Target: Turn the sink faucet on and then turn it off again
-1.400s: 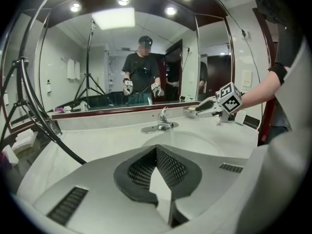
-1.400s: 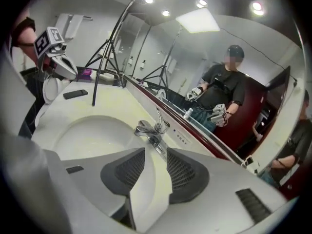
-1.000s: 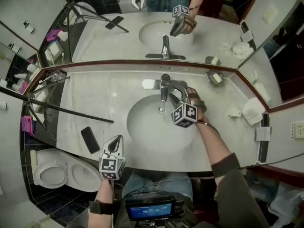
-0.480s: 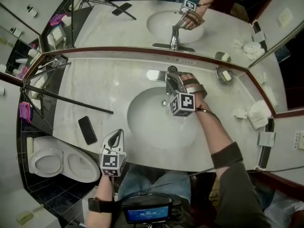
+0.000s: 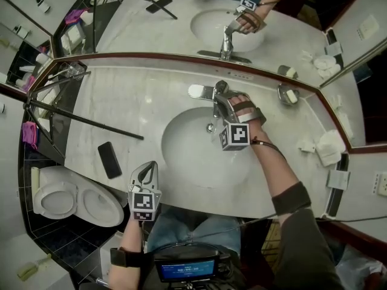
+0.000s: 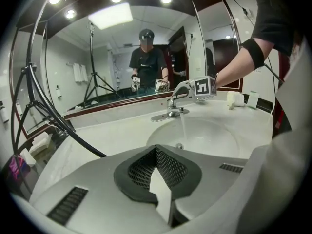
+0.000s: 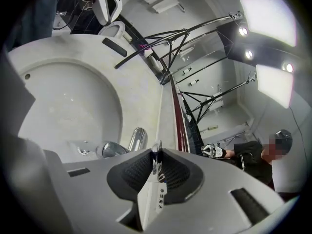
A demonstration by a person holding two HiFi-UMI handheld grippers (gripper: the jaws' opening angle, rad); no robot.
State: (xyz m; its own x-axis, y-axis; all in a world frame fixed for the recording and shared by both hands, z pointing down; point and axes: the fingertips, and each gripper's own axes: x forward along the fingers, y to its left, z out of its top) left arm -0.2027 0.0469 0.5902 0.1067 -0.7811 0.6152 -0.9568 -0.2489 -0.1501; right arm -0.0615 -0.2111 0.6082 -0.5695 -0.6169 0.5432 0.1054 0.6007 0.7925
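Observation:
The chrome faucet (image 5: 215, 99) stands at the back of the white basin (image 5: 181, 153). My right gripper (image 5: 224, 103) reaches over the basin onto the faucet's top. Its jaws have just been closing, and the thin lever handle (image 7: 155, 156) is pinched between its pads, above the spout (image 7: 137, 139). In the left gripper view a stream of water (image 6: 184, 126) falls from the faucet (image 6: 171, 101) into the bowl. My left gripper (image 5: 145, 174) hangs at the counter's front edge, left of the basin, shut with nothing in it (image 6: 158, 179).
A black phone (image 5: 109, 159) lies on the counter left of the basin, and a dark tripod leg (image 5: 84, 121) slants across the counter's left side. A soap dish (image 5: 289, 95) and folded towels (image 5: 329, 145) sit at the right. A toilet (image 5: 72, 201) is below left.
My right gripper has rolled and closed its jaws on the faucet's lever. The left gripper has sunk a little at the counter's edge.

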